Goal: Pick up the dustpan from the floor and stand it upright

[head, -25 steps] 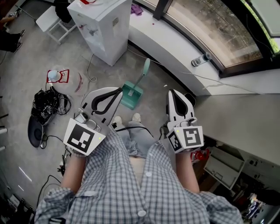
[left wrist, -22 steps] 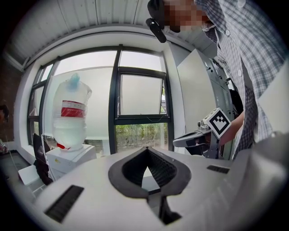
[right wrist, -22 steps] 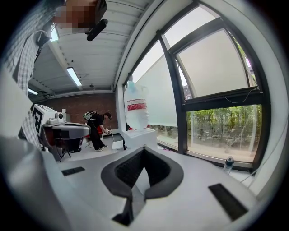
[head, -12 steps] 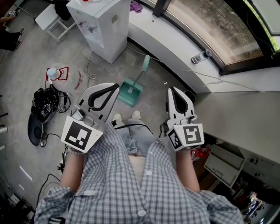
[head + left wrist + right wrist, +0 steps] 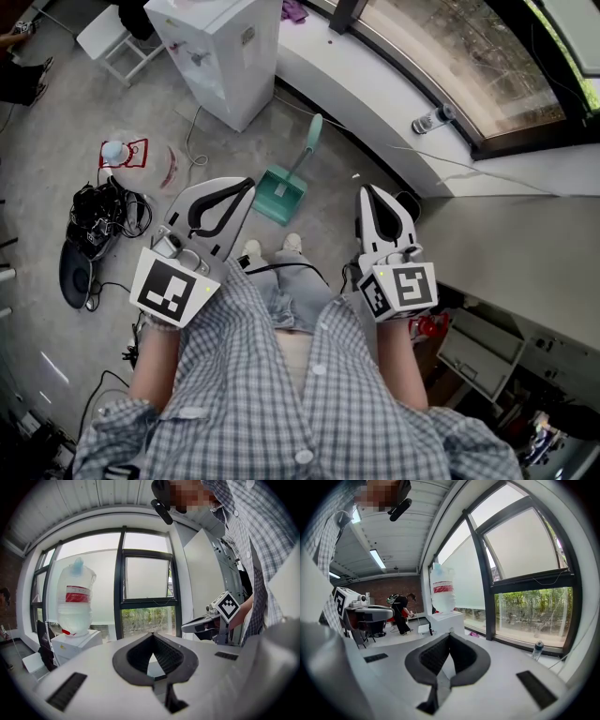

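Left gripper, right gripper side by side; jaws together

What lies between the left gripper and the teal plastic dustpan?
Only bare grey floor, seen in the head view, separates the left gripper from the teal plastic dustpan.

No legible text or numbers

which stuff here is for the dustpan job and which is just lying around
For the job:
- dustpan, lying down, not yet picked up
- left gripper, shut, empty
- right gripper, shut, empty

Just lying about:
- water dispenser
- jug
- cables
- bottle
- stool
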{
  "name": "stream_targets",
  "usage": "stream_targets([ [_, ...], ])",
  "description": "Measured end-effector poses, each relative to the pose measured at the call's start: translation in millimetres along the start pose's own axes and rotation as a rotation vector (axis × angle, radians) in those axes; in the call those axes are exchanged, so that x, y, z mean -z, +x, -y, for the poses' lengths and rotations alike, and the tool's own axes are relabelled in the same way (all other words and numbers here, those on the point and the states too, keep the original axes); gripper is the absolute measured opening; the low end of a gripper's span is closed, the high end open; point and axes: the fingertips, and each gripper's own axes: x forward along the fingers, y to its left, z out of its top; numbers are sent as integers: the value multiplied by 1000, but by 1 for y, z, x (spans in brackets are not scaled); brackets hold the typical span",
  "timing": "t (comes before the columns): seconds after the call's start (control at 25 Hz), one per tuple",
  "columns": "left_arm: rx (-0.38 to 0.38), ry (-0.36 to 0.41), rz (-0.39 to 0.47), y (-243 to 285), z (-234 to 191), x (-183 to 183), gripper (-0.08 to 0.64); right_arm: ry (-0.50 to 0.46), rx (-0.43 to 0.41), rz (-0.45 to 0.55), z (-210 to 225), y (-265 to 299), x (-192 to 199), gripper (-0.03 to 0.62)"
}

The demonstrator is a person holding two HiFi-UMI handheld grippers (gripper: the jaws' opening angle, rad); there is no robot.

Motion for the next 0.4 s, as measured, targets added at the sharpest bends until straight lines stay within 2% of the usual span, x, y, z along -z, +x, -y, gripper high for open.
stream_targets([
  [0.4, 5, 9, 8, -3, 0, -1, 7, -14, -14, -33, -7, 1, 9, 6],
])
